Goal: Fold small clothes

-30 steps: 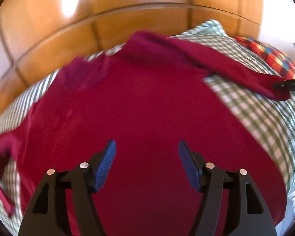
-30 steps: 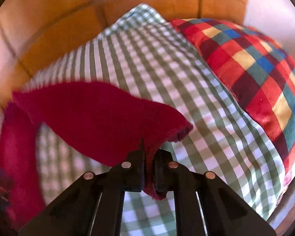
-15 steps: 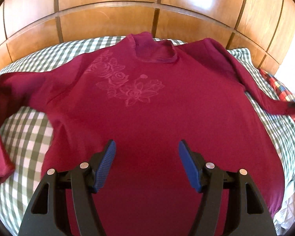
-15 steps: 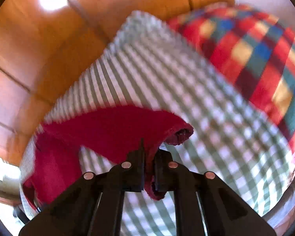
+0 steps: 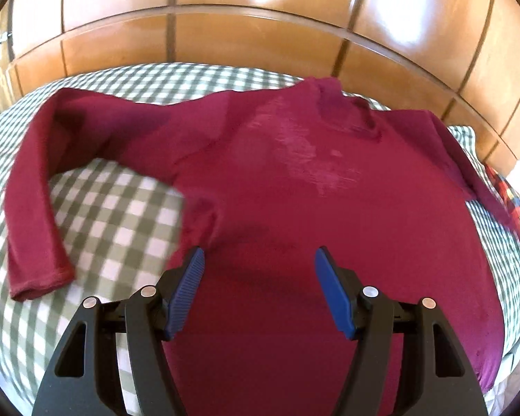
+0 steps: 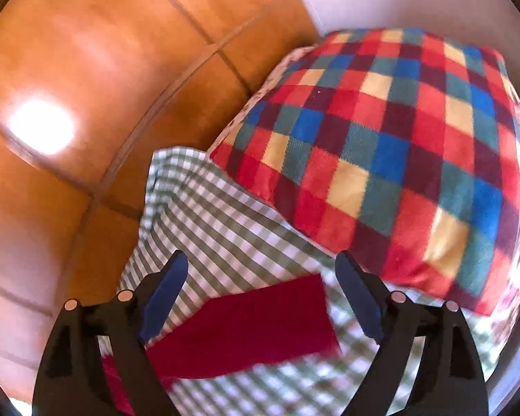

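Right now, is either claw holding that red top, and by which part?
Neither. The left claw hangs open over the sweater; the right claw is open above its sleeve cuff.

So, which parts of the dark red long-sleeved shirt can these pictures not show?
- Dark red long-sleeved shirt: its bottom hem, left wrist view, hidden behind the open left gripper and cut by the lower edge.
- Right sleeve: right wrist view, cuff blurred; its upper part leaves the frame beside the open right gripper.
- Chest print: blurred.

Maroon long-sleeved top (image 5: pixel 294 215), faint floral print on chest, spread flat face-up, sleeves out sideways
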